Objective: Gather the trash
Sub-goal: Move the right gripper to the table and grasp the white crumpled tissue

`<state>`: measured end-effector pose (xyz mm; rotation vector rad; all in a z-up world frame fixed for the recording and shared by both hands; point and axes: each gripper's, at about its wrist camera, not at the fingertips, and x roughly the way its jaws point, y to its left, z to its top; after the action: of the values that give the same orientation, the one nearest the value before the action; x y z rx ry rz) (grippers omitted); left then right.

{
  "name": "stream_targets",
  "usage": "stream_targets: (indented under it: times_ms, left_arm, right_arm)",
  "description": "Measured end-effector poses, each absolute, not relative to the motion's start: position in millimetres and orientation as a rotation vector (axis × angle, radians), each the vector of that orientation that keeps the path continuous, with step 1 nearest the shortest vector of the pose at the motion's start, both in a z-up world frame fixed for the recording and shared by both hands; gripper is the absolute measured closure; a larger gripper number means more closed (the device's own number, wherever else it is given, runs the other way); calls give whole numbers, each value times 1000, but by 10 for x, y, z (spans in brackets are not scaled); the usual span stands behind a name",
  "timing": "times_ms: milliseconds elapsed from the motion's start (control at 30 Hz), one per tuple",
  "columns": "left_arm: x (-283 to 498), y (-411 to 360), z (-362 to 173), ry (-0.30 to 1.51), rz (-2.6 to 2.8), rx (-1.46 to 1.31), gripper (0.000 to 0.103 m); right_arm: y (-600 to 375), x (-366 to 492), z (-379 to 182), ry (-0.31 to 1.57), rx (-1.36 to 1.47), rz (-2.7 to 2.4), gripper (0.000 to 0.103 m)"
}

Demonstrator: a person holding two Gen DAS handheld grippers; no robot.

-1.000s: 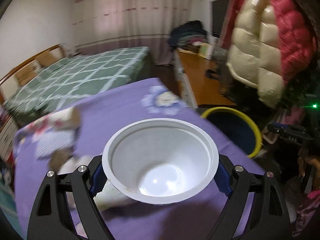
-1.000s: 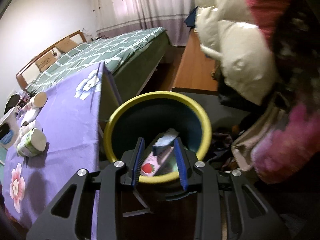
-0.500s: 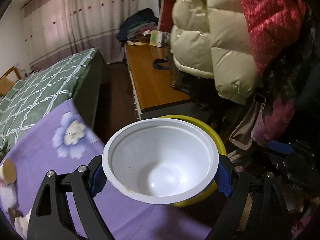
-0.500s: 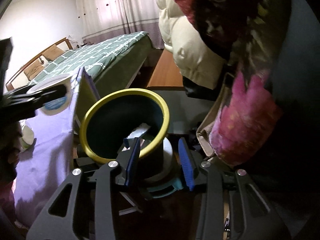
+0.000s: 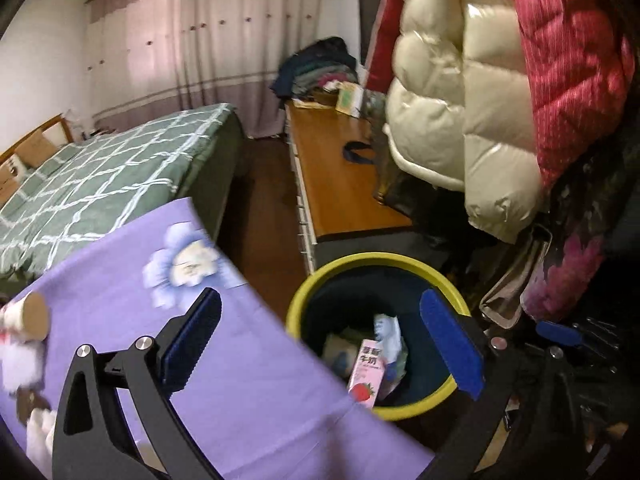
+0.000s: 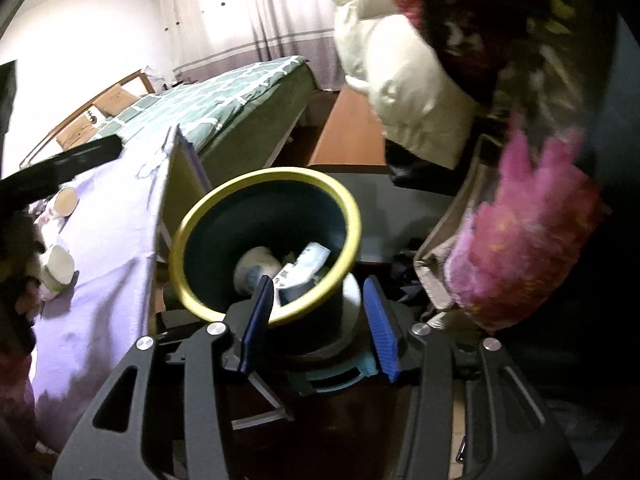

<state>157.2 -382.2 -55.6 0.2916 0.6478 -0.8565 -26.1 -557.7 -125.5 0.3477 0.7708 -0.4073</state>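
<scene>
A dark bin with a yellow rim (image 5: pixel 376 258) (image 6: pixel 280 172) stands on the floor beside the table's corner. In it lie a white plastic bowl (image 6: pixel 254 266), a pink strawberry milk carton (image 5: pixel 366 372) and a pale wrapper (image 5: pixel 386 332) (image 6: pixel 310 258). My left gripper (image 5: pixel 322 344) hovers over the bin's near side, its jaws opening wide with nothing between them. My right gripper (image 6: pixel 318 326) sits low at the bin's near wall, jaws opening, gripping nothing; only the bin's rim shows between the pads.
The table under a purple flowered cloth (image 5: pixel 240 380) (image 6: pixel 100 260) carries a paper cup (image 5: pixel 28 316) (image 6: pixel 66 202) and a white-green cup (image 6: pixel 58 270). Puffy coats (image 5: pixel 480 100) hang right of the bin. A wooden bench (image 5: pixel 336 184) and a green bed (image 5: pixel 100 184) lie behind.
The white bowl has left my left gripper and now lies in the bin; those jaws have spread wider. My right jaws have also widened, with the carton left inside the bin.
</scene>
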Motion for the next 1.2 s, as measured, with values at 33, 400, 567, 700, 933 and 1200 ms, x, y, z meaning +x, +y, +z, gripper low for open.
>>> stream_targets:
  times_ms: [33,400,567,700,933,1200]
  left_arm:
    - [1586,-3717,-528,646,-850,277,5]
    - [1716,-2305,-290,569,-652,179,5]
    - [1831,-1618,-267,558,-543,110,5]
    - [1917,-1058,-334,550,-427,85,5]
    - [2108,-30,-583,534,-182,38,5]
    - [2269,826,-966,564,69,26,5]
  right_arm:
    - [-5546,-232,-1249,773,343,-402,58]
    - [-5033,271,-1119,797,257,-282,58]
    - [-4686,530,-1075,813,206,-216,58]
    - [-4364,755,-1021,816,166,-145,58]
    - [-3759,1179,-878,798,97,-26,58]
    - [-2820,1756,-792,784,32,181,58]
